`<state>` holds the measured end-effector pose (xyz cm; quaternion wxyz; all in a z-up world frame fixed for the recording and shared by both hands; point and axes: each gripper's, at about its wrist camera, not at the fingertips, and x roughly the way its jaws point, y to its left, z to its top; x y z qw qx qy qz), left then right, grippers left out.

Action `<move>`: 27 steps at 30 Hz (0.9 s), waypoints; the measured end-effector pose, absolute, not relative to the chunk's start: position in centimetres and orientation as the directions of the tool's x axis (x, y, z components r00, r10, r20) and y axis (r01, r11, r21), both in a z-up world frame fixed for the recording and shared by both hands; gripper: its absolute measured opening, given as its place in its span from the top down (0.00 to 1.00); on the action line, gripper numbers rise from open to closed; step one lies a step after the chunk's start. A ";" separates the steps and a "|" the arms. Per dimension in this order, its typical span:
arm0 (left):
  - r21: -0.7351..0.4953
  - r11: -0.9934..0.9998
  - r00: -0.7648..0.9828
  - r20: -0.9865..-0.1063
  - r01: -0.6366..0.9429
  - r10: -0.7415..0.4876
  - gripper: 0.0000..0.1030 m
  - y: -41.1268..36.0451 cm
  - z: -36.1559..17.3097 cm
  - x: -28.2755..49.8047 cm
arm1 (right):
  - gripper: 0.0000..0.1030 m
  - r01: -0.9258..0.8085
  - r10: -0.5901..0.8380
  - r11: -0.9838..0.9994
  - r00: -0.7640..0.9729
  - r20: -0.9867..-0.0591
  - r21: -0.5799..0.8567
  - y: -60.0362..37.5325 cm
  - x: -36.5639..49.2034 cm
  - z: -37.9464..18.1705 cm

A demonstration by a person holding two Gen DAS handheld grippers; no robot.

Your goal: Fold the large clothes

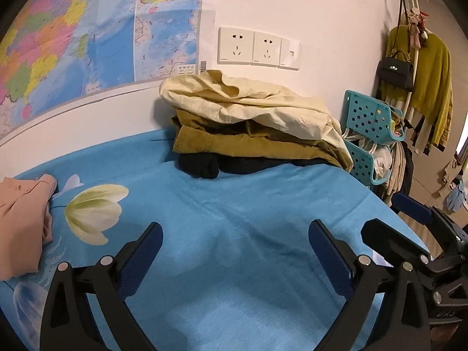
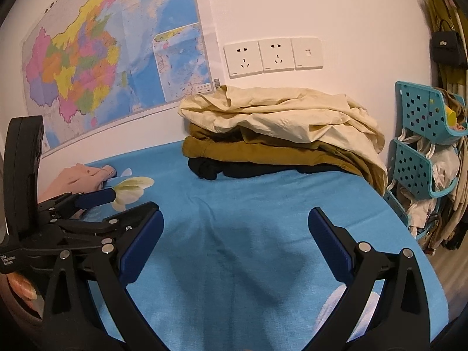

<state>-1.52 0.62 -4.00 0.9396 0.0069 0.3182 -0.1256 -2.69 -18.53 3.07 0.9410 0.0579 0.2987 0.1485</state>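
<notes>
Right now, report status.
Both claws, left and right, open, empty. Pile of clothes against wall, untouched. Pink garment far left. Bedsheet between.

A bed covered by a blue sheet (image 1: 234,204) printed with a pale tulip (image 1: 93,210). Ahead of the fingers, against the wall, a black garment (image 1: 204,165) lies on it under a clothes stack. Left of the fingers lies a pink garment (image 1: 20,222).
</notes>
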 end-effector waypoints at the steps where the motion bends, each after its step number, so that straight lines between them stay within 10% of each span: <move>1: -0.067 0.968 0.766 -0.600 0.240 -0.231 0.07 0.6 -4.0 -1.5 | 0.05 -0.245 0.314 0.949 0.777 -0.546 0.197 -18.5 -2.7 3.0; 15: -0.059 0.973 0.753 -0.623 0.225 -0.212 0.07 0.2 -5.1 -0.8 | 0.05 -0.229 0.312 0.949 0.763 -0.566 0.215 -18.9 -1.8 2.5; 19: -0.075 0.971 0.736 -0.639 0.227 -0.222 0.28 0.3 -5.4 -0.4 | 0.05 -0.228 0.311 0.950 0.764 -0.566 0.214 -18.9 -1.9 2.5; 23: -0.099 0.969 0.728 -0.644 0.228 -0.237 0.06 0.5 -5.7 -0.3 | 0.05 -0.226 0.309 0.950 0.768 -0.560 0.214 -19.0 -2.1 2.5; 27: -0.087 0.971 0.724 -0.652 0.224 -0.225 0.07 0.3 -5.8 -0.5 | 0.05 -0.212 0.309 0.949 0.775 -0.551 0.233 -19.3 -2.0 2.6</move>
